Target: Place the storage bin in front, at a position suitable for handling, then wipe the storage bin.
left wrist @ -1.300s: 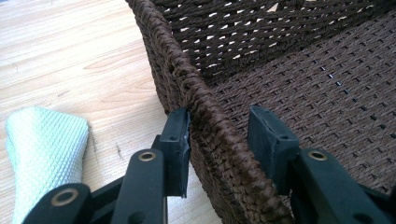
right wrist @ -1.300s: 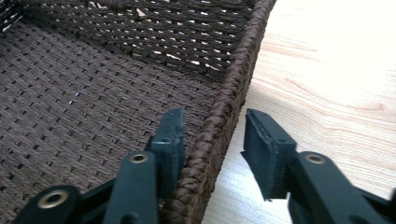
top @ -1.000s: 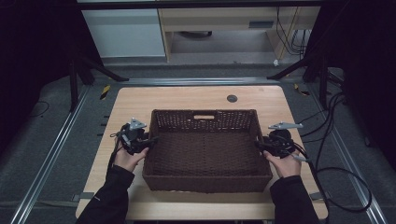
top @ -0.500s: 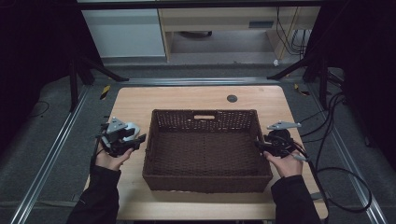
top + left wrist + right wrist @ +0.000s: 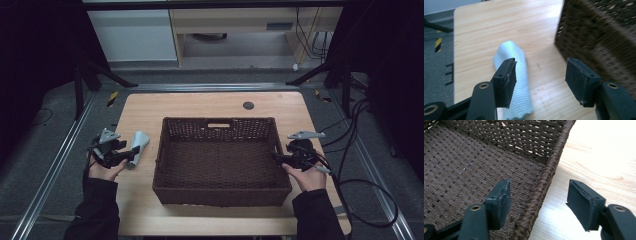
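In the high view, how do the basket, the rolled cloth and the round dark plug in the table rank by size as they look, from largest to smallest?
1. Basket, by far the largest.
2. Rolled cloth, left of the basket.
3. Plug, the smallest; it lies farther from the camera, but the gap is clear.

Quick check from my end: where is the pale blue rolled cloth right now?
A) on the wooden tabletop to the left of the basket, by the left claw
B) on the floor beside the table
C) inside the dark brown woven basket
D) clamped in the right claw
A: the pale blue rolled cloth lies on the light wooden tabletop left of the dark brown woven basket, just ahead of the open left claw.
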Demonstrator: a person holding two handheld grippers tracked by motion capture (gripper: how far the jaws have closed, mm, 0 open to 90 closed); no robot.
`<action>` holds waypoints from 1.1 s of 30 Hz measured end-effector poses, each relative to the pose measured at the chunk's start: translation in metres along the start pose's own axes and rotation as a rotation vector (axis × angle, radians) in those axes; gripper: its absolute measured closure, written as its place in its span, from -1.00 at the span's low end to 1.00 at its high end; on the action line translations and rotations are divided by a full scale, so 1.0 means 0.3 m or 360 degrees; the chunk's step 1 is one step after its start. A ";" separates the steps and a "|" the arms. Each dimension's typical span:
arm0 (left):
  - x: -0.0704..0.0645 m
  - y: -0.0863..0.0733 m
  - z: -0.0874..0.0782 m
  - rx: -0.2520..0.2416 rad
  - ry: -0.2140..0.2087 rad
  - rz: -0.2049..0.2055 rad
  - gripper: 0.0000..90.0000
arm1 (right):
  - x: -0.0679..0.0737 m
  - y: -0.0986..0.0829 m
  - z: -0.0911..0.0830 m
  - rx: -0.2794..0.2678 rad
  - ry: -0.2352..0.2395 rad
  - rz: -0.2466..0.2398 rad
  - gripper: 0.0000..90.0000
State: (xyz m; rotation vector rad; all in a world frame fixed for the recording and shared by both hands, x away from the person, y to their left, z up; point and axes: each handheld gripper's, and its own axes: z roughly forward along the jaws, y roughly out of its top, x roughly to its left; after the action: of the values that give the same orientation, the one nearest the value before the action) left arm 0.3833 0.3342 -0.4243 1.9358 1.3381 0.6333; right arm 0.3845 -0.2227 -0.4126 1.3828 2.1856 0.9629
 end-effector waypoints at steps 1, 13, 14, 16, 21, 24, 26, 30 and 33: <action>0.005 -0.004 0.004 0.0004 0.0006 0.0001 -0.13 | 0.000 -0.002 0.000 0.0003 -0.0002 -0.0004 -0.25; 0.064 -0.036 0.051 0.0045 0.0051 -0.0034 -0.17 | -0.011 -0.023 0.012 0.0034 0.0013 0.0012 -0.22; 0.066 -0.038 0.055 0.0053 0.0050 -0.0038 -0.17 | -0.012 -0.025 0.015 0.0042 0.0012 0.0006 -0.20; 0.073 -0.044 0.067 0.0075 0.0054 -0.0043 -0.17 | -0.014 -0.032 0.020 0.0056 0.0017 0.0005 -0.12; 0.072 -0.054 0.093 0.0116 0.0055 -0.0027 -0.14 | -0.010 -0.033 0.019 0.0049 0.0037 0.0010 0.01; 0.067 -0.060 0.115 0.0157 0.0055 -0.0010 -0.13 | -0.007 -0.033 0.018 0.0051 0.0049 0.0010 0.09; 0.063 -0.061 0.131 0.0172 0.0065 0.0004 -0.12 | -0.006 -0.032 0.018 0.0051 0.0059 0.0005 0.15; 0.060 -0.055 0.172 0.0189 0.0067 0.0022 -0.10 | -0.001 -0.030 0.014 0.0039 0.0048 -0.0001 0.14; 0.062 -0.045 0.187 0.0204 0.0081 0.0028 -0.08 | 0.000 -0.026 0.006 0.0021 0.0046 -0.0002 0.07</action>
State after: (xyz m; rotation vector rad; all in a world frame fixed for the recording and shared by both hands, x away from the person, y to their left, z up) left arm 0.4220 0.3399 -0.4705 2.0476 1.4254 0.6229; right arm 0.3806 -0.2244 -0.4196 1.3812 2.2177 0.9754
